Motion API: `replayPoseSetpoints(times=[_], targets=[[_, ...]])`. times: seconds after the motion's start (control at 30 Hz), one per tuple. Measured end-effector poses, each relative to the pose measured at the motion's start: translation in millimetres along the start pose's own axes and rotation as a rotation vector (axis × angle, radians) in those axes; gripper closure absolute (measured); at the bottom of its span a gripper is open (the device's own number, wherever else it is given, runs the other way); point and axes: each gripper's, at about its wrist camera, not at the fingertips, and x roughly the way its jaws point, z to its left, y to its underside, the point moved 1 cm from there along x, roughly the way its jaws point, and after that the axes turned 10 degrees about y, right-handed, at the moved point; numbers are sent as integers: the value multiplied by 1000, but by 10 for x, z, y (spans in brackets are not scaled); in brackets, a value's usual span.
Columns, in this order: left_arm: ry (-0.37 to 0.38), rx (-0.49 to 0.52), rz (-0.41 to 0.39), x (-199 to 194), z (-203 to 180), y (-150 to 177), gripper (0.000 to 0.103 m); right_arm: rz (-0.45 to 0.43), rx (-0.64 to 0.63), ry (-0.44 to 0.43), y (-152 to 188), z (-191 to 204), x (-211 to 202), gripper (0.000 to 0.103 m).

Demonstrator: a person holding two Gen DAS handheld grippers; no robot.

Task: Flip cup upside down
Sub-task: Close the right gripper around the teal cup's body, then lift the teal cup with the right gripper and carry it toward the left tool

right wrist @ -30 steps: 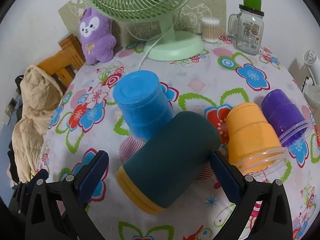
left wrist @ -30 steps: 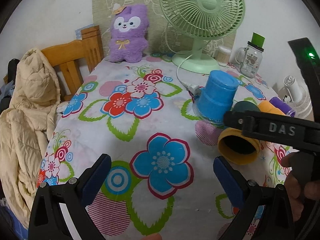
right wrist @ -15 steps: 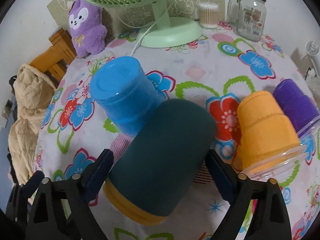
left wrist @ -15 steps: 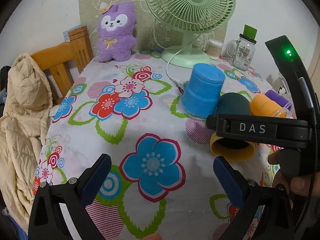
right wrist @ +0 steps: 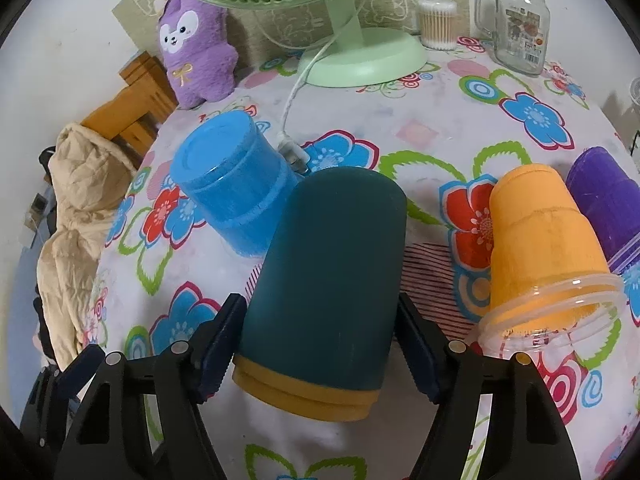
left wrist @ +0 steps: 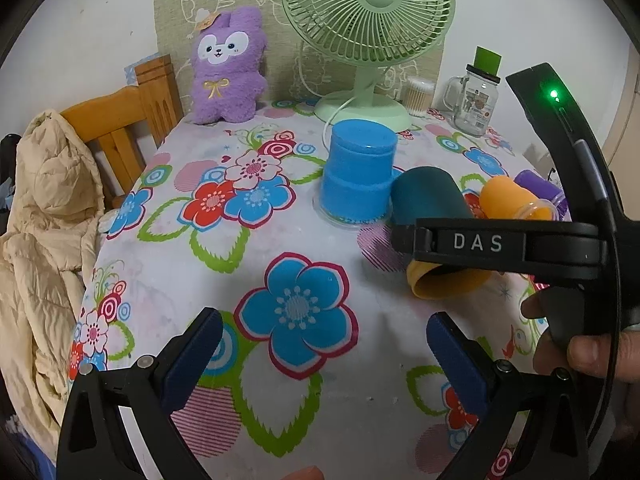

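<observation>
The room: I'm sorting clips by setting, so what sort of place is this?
Most likely a home, perhaps a bedroom or living corner: a floral-cloth table holds a plush toy and desk fan, with a jacket draped over a wooden chair.

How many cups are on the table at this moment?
4: blue cup upside down at left; dark teal cup on its side between the right gripper fingers; orange cup and purple cup lying at right.
</observation>
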Motion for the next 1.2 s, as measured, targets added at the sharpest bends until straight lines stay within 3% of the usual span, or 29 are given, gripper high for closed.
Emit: replayPoseSetpoints(times=[0.63, 1.2], targets=[[9, -20, -4, -63, 2, 51, 0, 17, -7, -37, 19, -45, -50, 31], [12, -26, -10, -153, -19, 98, 0, -11, 34, -160, 201, -236, -453, 33]])
